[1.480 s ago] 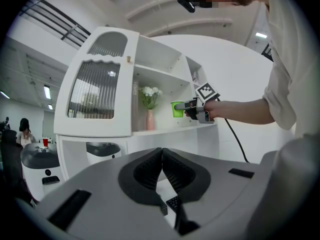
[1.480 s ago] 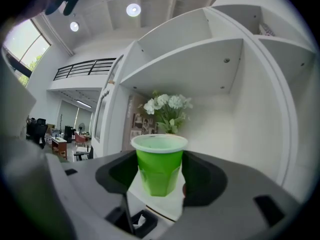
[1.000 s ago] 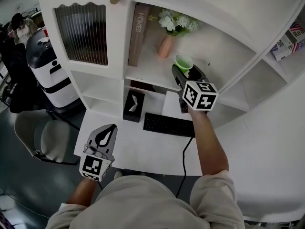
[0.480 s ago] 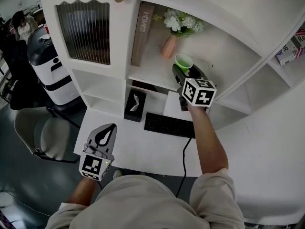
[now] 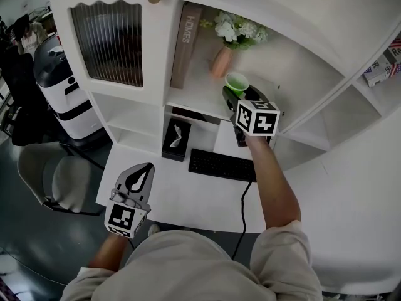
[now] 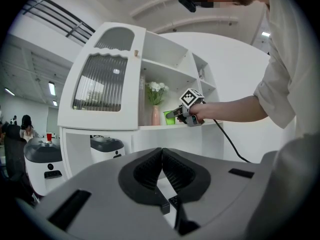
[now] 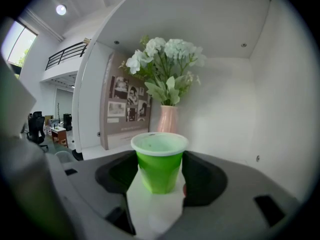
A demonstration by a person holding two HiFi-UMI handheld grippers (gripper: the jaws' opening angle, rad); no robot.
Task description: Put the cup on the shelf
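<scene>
A green cup (image 5: 237, 81) stands upright between the jaws of my right gripper (image 5: 240, 93) over the white shelf (image 5: 194, 96), just right of a pink vase of white flowers (image 5: 220, 60). In the right gripper view the cup (image 7: 159, 164) fills the gap of that gripper (image 7: 160, 173), and both pads touch its sides; the white shelf board shows right under it. My left gripper (image 5: 139, 172) hangs low over the desk's front left with nothing in it. Its jaws (image 6: 162, 156) meet. The left gripper view shows the cup (image 6: 169, 117) small and far off.
A tall brown book (image 5: 183, 42) leans left of the vase. Below the shelf, a black keyboard (image 5: 222, 164) and a black tissue box (image 5: 176, 138) lie on the desk (image 5: 182, 199). A grey chair (image 5: 56, 180) and a white machine (image 5: 59, 86) stand at the left.
My right gripper has shifted slightly left and deeper over the shelf, taking the cup with it. The left gripper has stayed in place.
</scene>
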